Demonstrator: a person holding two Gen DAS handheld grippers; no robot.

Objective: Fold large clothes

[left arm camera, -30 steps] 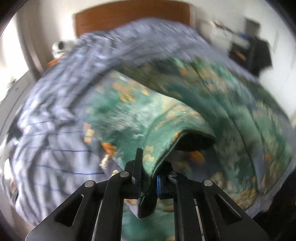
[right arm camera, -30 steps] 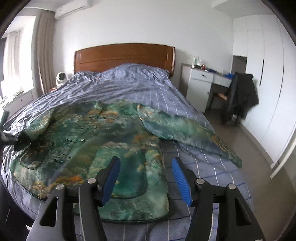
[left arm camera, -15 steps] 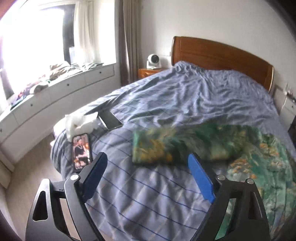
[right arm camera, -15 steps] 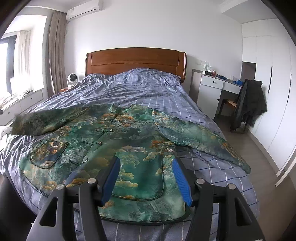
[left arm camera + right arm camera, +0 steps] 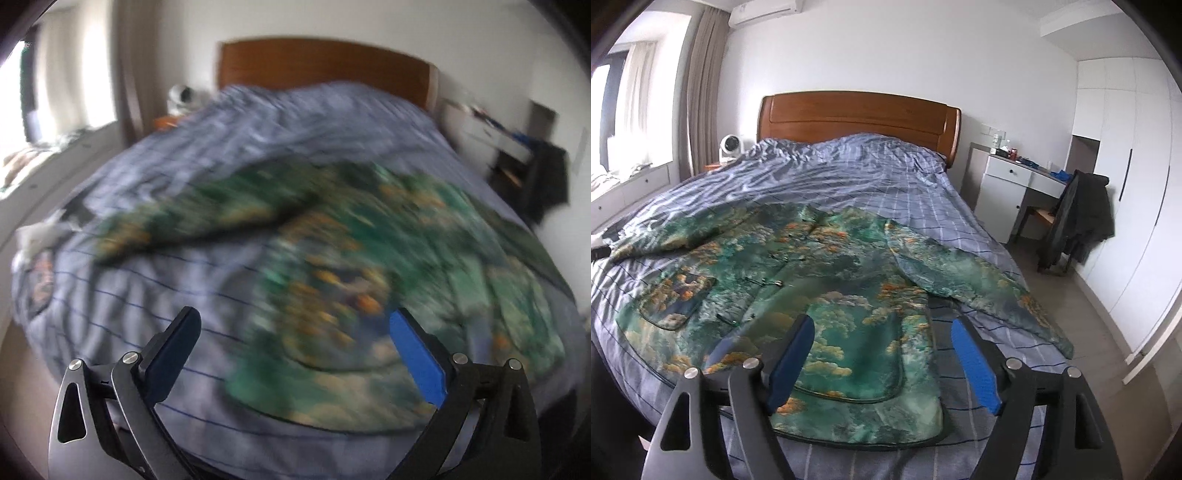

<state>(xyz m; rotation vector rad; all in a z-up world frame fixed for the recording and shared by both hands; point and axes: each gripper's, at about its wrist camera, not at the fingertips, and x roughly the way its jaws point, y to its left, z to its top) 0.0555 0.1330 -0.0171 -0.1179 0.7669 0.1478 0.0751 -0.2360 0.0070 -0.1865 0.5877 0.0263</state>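
The green patterned jacket (image 5: 820,280) lies flat, front side up, on the bed (image 5: 886,184) near its foot edge; both sleeves are spread outward, one toward the left edge, one (image 5: 975,280) toward the right edge of the blue striped cover. Left gripper (image 5: 295,332): fingers spread wide, nothing between them, held above the jacket's lower left portion; this view is motion-blurred, so fine detail cannot be told. Right gripper (image 5: 882,343): fingers apart, empty, positioned over the jacket's lower hem, with no visible contact. A wooden headboard (image 5: 857,118) stands behind the bed; a white desk (image 5: 1008,181) and a chair carrying a dark coat (image 5: 1078,218) stand on the right.
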